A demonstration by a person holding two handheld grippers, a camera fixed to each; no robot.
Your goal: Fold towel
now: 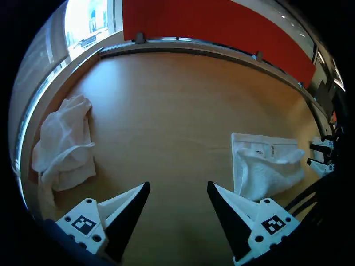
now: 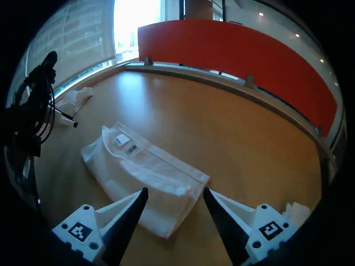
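Observation:
A folded white towel (image 2: pixel 142 173) with tags on its upper layer lies flat on the wooden table (image 2: pixel 222 128), just ahead of my right gripper (image 2: pixel 174 190), which is open and holds nothing. The same folded towel (image 1: pixel 266 164) lies at the right in the left gripper view, with the right gripper's fingers (image 1: pixel 321 155) beside it. My left gripper (image 1: pixel 178 182) stands open over bare wood (image 1: pixel 177 111), empty. A crumpled white towel (image 1: pixel 62 142) lies at the table's left edge; in the right gripper view it is the small crumpled towel (image 2: pixel 73 102) far off, behind the left gripper's cables (image 2: pixel 37 102).
A red divider panel (image 1: pixel 213 26) runs along the table's far edge, also seen as the red panel (image 2: pixel 239 57). Bright windows (image 2: pixel 133 26) lie beyond it. A bit of white cloth (image 2: pixel 297 213) shows at the table's near right corner.

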